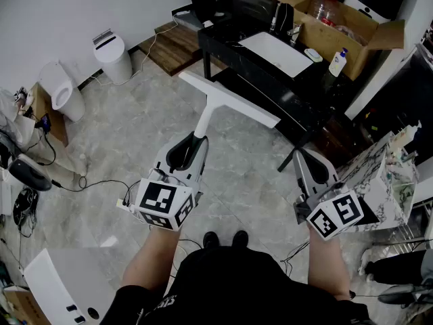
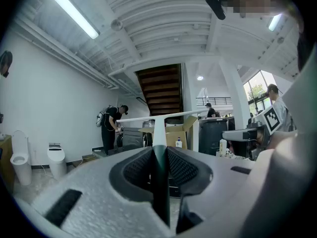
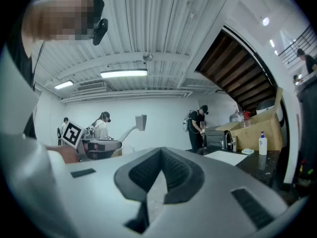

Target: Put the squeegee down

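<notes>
**Squeegee held level over the floor, not yet set down**

Nearest the body, the left hand-held gripper (image 1: pixel 193 144) pinches the squeegee (image 1: pixel 226 100) by the lower end of its handle. In the left gripper view the dark stem sits squarely between the two pads. That end grip probably explains the pose: the tool reaches straight forward with its long white blade crosswise and well off the marble floor (image 1: pixel 128 134), touching nothing.

To the right, well apart from the tool, the right hand-held gripper (image 1: pixel 308 161) has its jaws pressed together on nothing. It seems to be parked to the side, out of the blade's way.

Beyond the blade stands the black desk (image 1: pixel 226 42), with a white board (image 1: pixel 274 53) lying on it, then a small bottle (image 1: pixel 337 63) and an open cardboard box (image 1: pixel 338 19) at its far end. The desk looks the likeliest landing place, and the squeegee is near its edge but not over it. The task looks barely begun: the tool has yet to be carried to a surface and let go.
</notes>
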Demonstrator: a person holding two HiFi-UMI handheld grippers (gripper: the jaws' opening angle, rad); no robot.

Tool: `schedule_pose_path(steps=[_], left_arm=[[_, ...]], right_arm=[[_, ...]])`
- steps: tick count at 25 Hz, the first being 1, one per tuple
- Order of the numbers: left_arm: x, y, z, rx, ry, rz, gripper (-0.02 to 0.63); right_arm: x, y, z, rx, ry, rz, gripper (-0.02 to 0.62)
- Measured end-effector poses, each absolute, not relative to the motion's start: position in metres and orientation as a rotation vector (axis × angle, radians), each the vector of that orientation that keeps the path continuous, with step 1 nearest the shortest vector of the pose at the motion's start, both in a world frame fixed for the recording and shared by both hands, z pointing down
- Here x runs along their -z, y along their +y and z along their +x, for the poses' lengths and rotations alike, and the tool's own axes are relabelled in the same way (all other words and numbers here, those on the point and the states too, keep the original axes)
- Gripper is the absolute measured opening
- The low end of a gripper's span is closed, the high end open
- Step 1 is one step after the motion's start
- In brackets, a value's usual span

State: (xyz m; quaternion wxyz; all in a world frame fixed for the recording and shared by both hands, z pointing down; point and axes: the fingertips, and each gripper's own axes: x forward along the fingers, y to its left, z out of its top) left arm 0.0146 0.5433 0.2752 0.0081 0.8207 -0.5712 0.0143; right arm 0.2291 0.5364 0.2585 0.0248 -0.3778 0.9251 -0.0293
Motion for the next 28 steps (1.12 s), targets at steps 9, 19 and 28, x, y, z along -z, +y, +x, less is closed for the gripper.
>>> schedule_pose_path(steps=[9, 19, 28], left_arm=[[-0.286, 0.539, 0.033, -0.032, -1.774, 2.527, 0.104], [-0.299, 0.543, 0.053, -0.054, -1.829, 2.465, 0.104], [-0.306, 0.531, 0.057, -0.042, -1.866, 2.429, 0.104]], right_arm=[[-0.271, 0.533, 0.252, 0.133, 2.862, -1.172, 0.002], [-0.279, 0.535, 0.292, 0.104, 2.882, -1.148, 0.005], [-0.298, 0.521, 0.288, 0.23, 2.915, -1.043, 0.005]])
